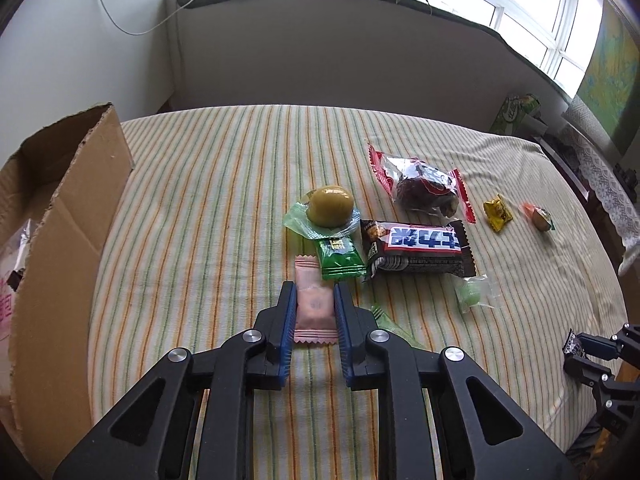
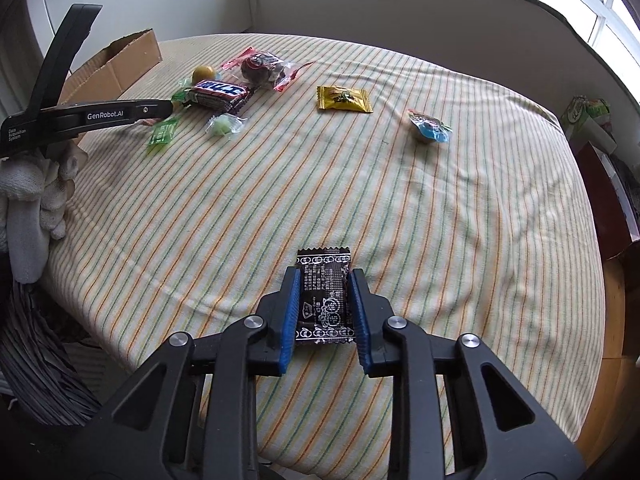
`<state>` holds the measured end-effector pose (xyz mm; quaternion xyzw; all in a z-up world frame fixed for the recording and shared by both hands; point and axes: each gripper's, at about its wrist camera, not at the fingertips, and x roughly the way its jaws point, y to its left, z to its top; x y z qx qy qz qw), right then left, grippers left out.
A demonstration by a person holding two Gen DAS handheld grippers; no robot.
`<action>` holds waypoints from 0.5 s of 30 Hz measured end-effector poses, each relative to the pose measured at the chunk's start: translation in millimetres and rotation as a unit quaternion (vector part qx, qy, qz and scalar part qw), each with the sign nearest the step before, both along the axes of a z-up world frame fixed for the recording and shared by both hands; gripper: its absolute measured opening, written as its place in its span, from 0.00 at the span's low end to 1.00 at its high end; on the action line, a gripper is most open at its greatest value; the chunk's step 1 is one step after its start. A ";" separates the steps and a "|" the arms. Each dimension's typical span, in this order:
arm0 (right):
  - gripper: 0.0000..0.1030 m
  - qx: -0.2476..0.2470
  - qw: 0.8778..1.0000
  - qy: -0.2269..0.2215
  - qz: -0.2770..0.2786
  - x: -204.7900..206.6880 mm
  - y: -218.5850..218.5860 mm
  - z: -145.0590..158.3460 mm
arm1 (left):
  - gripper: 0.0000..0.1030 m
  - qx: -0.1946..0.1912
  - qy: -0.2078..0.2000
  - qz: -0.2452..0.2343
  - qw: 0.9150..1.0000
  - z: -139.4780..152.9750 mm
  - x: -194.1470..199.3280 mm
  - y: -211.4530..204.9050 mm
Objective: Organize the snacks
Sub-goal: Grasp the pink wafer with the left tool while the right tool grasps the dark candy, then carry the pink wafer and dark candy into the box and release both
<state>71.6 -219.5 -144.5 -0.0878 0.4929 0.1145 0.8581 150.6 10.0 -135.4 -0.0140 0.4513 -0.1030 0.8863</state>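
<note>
My left gripper (image 1: 315, 288) is shut on a pink snack packet (image 1: 315, 308) that lies on the striped cloth (image 1: 200, 240); both blue pads press its long sides. My right gripper (image 2: 325, 274) is shut on a black printed candy packet (image 2: 325, 300) near the table's front edge. Beyond the pink packet lie a green packet (image 1: 340, 258), an olive ball in a clear wrapper (image 1: 330, 206), a dark chocolate bar (image 1: 420, 252) and a red-edged bag of dates (image 1: 424, 188). An open cardboard box (image 1: 60, 220) stands at the left.
A yellow candy (image 2: 344, 99), a blue jelly cup (image 2: 430, 126) and a clear-wrapped green sweet (image 2: 224, 124) lie apart on the cloth. A gloved hand (image 2: 36, 188) holds the left tool. A dark woven basket (image 2: 40, 360) sits below the table; a green box (image 2: 588, 114) stands at the right.
</note>
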 end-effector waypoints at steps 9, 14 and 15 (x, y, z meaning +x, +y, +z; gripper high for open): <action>0.25 0.007 1.000 -0.007 -0.011 2.1 -3.6 2.4 | 0.17 0.000 -0.002 0.007 1.000 2.3 -5.7 11.0; 0.24 0.015 1.000 -0.021 -0.017 1.9 -6.9 11.8 | 0.17 -0.016 -0.012 0.012 1.000 10.6 -10.4 14.9; 0.24 0.016 0.999 -0.026 -0.017 1.6 -7.2 14.6 | 0.17 -0.015 -0.017 0.013 1.000 13.1 -11.9 16.0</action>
